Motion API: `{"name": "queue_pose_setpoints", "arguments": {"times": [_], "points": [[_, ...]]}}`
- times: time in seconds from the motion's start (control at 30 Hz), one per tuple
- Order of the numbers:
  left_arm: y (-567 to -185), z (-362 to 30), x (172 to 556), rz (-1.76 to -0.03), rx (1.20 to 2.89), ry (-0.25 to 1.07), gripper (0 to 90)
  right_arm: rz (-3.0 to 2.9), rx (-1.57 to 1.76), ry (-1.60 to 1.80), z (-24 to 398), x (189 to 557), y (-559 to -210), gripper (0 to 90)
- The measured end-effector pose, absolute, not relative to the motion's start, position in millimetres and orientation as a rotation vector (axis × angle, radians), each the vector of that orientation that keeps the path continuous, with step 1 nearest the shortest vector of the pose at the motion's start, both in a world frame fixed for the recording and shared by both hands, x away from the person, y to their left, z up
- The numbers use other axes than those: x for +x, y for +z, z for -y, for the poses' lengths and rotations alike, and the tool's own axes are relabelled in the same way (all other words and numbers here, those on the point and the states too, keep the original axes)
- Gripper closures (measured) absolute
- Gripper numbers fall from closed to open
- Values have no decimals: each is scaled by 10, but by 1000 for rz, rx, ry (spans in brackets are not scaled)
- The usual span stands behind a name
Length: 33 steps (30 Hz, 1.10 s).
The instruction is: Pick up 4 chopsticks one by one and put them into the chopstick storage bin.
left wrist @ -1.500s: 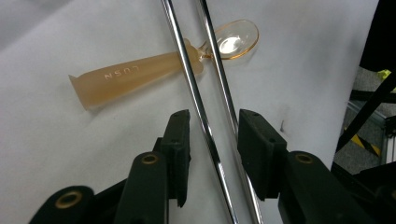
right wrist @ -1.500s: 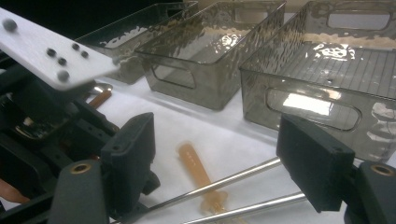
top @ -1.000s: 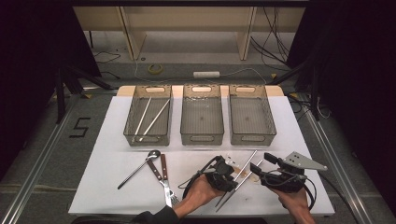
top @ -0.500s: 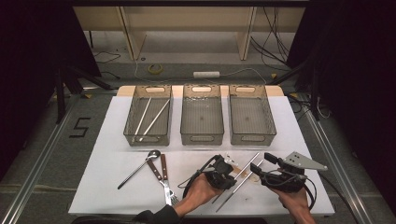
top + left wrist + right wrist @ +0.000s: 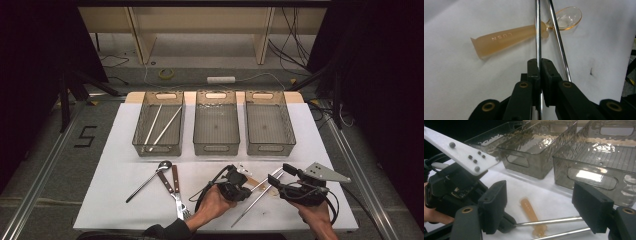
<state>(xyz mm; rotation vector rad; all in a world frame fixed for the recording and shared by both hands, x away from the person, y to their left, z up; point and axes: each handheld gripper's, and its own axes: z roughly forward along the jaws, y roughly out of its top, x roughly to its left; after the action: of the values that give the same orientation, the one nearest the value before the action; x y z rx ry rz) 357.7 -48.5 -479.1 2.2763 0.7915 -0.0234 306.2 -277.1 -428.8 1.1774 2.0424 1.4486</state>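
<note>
Two thin metal rods lie side by side on the white mat, crossing an amber plastic spoon (image 5: 509, 40) (image 5: 253, 181) (image 5: 530, 211). My left gripper (image 5: 539, 65) (image 5: 246, 184) has just been closing and is now shut on the left rod (image 5: 538, 30) (image 5: 549, 221), its pads pressed against it. The other rod (image 5: 557, 37) (image 5: 564, 233) lies free beside the jaws. My right gripper (image 5: 541, 205) (image 5: 281, 174) stands open just to the right, jaws wide on either side of the rods' far ends without touching them.
Three clear grey bins stand in a row at the back of the mat: the left bin (image 5: 159, 145) holds two metal rods, the middle bin (image 5: 216, 147) and right bin (image 5: 269, 147) (image 5: 599, 177) look bare. A metal spoon (image 5: 150, 179), a knife (image 5: 166, 182) and a fork (image 5: 178, 197) lie front left.
The left gripper's jaws have closed onto the metal rod. Both hands stayed where they were; the right gripper is unchanged.
</note>
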Motion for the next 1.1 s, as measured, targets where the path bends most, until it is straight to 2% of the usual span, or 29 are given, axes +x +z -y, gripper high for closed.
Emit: {"name": "queue_pose_setpoints", "arguments": {"times": [0.23,0.5,1.1], "points": [[-4662,424,3576,-731,2280,56,853,-2042,1178,1445,2771,3063,-4289,292],[-4527,191,3628,-734,2249,73,855,-2032,1182,1450,2783,3060,-4283,291],[-4003,-776,3721,-779,2103,197,854,-2040,1179,1444,2777,3063,-4285,292]]}}
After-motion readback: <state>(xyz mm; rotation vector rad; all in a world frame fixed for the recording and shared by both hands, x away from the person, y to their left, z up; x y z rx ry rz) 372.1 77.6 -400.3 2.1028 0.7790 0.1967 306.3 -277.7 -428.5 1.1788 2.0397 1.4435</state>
